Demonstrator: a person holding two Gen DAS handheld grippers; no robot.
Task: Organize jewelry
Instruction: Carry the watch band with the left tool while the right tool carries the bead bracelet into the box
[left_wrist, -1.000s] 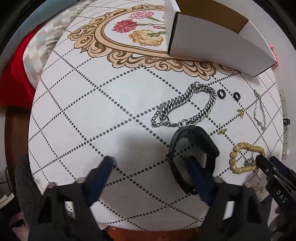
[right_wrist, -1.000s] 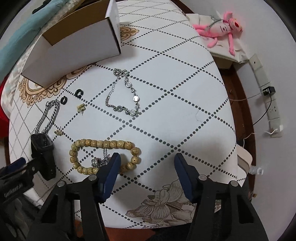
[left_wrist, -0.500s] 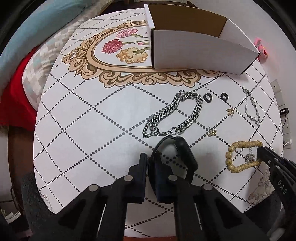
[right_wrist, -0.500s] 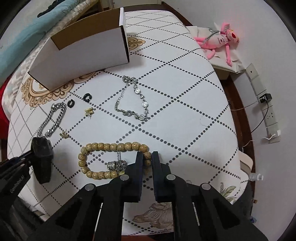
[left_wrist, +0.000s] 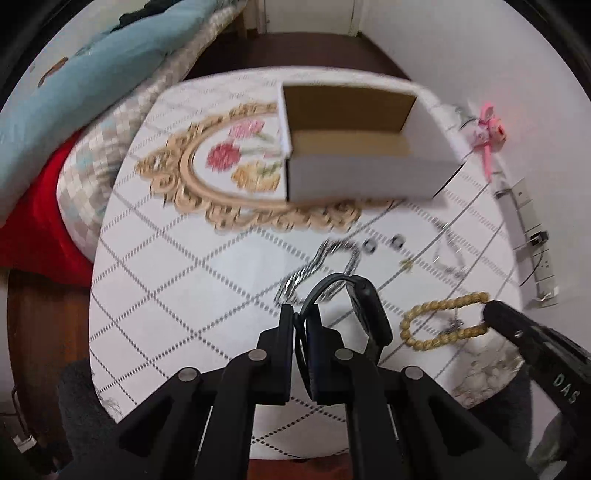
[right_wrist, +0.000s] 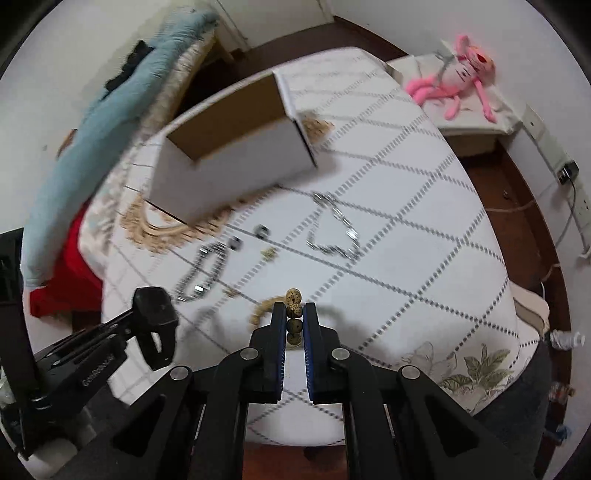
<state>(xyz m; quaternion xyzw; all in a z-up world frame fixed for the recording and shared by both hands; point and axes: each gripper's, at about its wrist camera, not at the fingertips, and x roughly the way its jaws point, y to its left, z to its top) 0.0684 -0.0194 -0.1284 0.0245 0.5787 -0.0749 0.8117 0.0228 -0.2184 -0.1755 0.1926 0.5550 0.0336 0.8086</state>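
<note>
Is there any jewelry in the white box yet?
No, the left wrist view shows the white box holding nothing but bare brown cardboard inside.

Premises: a private home, evidently a bedroom. A bed (left_wrist: 85, 155) stands against the left edge of the surface (left_wrist: 177, 280), with a checked quilt, red sheet and a pale blue duvet (right_wrist: 99, 125) piled on it. The surface carries a household tablecloth printed with flowers and a gilt scroll frame. A pink plush toy (right_wrist: 458, 85) lies on a low white stand. Dark wooden floor (right_wrist: 498, 192), white walls, a wall-mounted power strip (left_wrist: 532, 236) with trailing cables.
</note>
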